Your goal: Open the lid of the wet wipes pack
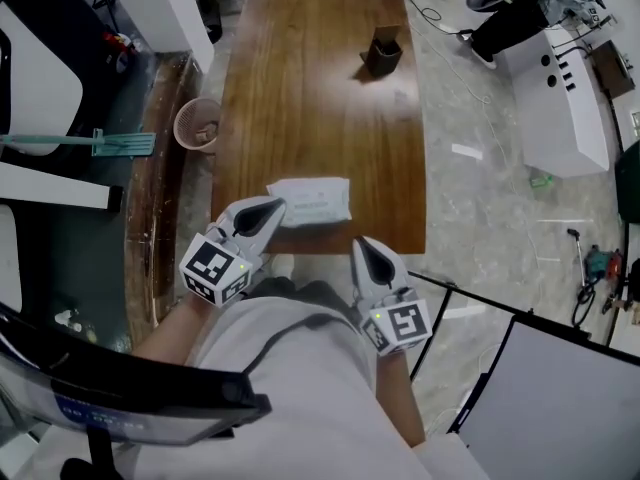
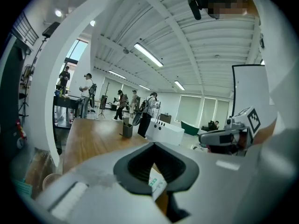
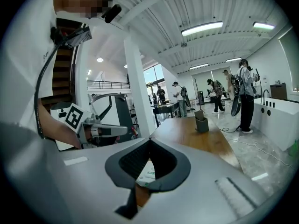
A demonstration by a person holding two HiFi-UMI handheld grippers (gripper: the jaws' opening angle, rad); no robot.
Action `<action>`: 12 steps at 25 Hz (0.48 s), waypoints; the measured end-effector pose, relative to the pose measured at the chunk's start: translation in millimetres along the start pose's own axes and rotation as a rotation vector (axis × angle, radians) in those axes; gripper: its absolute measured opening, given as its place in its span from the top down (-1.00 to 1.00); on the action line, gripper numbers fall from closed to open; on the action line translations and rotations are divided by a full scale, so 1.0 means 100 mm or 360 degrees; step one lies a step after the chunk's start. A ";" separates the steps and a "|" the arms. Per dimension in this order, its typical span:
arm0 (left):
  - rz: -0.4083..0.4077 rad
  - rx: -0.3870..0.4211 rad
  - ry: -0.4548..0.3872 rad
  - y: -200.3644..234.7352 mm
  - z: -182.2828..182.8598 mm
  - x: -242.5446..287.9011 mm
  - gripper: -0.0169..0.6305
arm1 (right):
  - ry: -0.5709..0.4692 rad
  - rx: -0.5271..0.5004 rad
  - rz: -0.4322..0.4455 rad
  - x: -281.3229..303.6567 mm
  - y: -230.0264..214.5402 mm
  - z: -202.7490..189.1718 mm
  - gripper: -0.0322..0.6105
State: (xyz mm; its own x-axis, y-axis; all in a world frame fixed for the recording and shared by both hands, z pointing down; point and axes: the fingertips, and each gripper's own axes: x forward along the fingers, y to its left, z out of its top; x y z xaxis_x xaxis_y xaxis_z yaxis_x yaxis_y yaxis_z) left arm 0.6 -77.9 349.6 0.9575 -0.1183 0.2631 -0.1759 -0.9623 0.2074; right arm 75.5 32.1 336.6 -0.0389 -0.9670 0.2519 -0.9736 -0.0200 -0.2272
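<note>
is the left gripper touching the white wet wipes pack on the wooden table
Cannot tell. In the head view the left gripper overlaps the white wet wipes pack at its left edge; no view shows contact or a gap.

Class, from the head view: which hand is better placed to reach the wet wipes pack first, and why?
Left, probably. The left tongs point right at the left end of the pack, while the right tongs are back at the near edge of the table, apart from it. Both are shut.

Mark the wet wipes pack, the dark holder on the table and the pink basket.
wet wipes pack (image 1: 312, 200), head view, middle of top face
dark holder (image 1: 383, 60), head view, front wall
pink basket (image 1: 179, 125), head view, left rim
</note>
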 end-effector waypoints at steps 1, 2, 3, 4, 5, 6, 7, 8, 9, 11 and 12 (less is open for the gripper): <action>0.0007 -0.0014 -0.0004 0.02 0.00 0.00 0.93 | 0.0007 0.0004 0.0007 0.02 0.00 -0.01 0.87; 0.0014 -0.0025 -0.0005 0.04 0.00 0.00 0.93 | 0.0014 0.0005 0.0017 0.04 0.00 -0.02 0.87; 0.0020 -0.0032 -0.0002 0.05 -0.01 0.01 0.93 | 0.0019 0.0004 0.0028 0.06 0.00 -0.03 0.87; 0.0026 -0.0034 0.0003 0.05 -0.03 0.01 0.93 | 0.0022 0.0003 0.0039 0.08 0.00 -0.03 0.87; 0.0032 -0.0033 0.0010 0.05 -0.05 0.02 0.93 | 0.0021 0.0005 0.0050 0.10 0.00 -0.02 0.87; 0.0039 -0.0027 0.0017 0.04 -0.06 0.02 0.93 | 0.0020 0.0009 0.0062 0.11 0.00 -0.02 0.87; 0.0048 -0.0017 0.0025 0.04 -0.08 0.03 0.93 | 0.0019 0.0013 0.0075 0.12 -0.01 -0.01 0.87; 0.0061 -0.0003 0.0033 0.03 -0.09 0.03 0.93 | 0.0020 0.0016 0.0089 0.13 -0.02 -0.01 0.87; 0.0076 0.0013 0.0041 0.02 -0.10 0.04 0.93 | 0.0023 0.0017 0.0105 0.14 -0.03 -0.02 0.87; 0.0104 0.0044 0.0065 0.01 -0.14 0.04 0.93 | 0.0035 0.0007 0.0140 0.17 -0.04 -0.03 0.87; 0.0115 0.0060 0.0085 0.00 -0.18 0.03 0.93 | 0.0041 -0.0006 0.0155 0.19 -0.04 -0.05 0.87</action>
State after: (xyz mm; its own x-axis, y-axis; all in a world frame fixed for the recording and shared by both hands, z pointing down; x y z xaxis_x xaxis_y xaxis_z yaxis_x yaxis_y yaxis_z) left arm -0.4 -74.4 367.7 0.9288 -0.1757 0.3262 -0.2345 -0.9604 0.1507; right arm 77.8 15.0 346.7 -0.1392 -0.9575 0.2527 -0.9658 0.0749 -0.2481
